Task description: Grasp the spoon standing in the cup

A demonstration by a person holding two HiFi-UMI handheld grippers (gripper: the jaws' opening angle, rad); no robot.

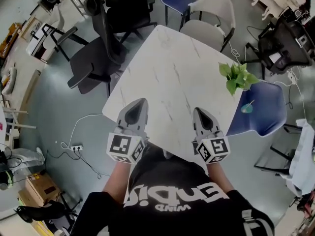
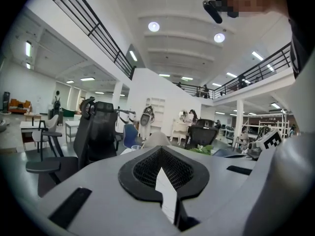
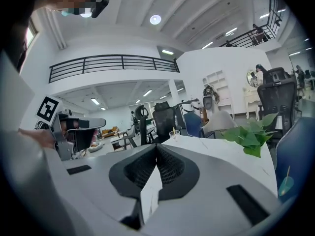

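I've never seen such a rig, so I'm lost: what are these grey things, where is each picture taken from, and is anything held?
A person at a white table holds two tools: the left hand-held gripper and the right hand-held gripper. The top-down picture comes from a head camera; the other two look along each gripper's jaws. Both are shut, holding nothing. On the table stand a leafy plant and, at the far end, a cup with a spoon in it.

— What sits on the white marbled table (image 1: pixel 167 68)?
— A leafy green plant (image 1: pixel 237 76), at its right edge.
— And around it?
— A black office chair (image 1: pixel 101 38) on the left, a beige chair (image 1: pixel 209 18) at the far corner, and a blue chair (image 1: pixel 263 107) just beside the plant.
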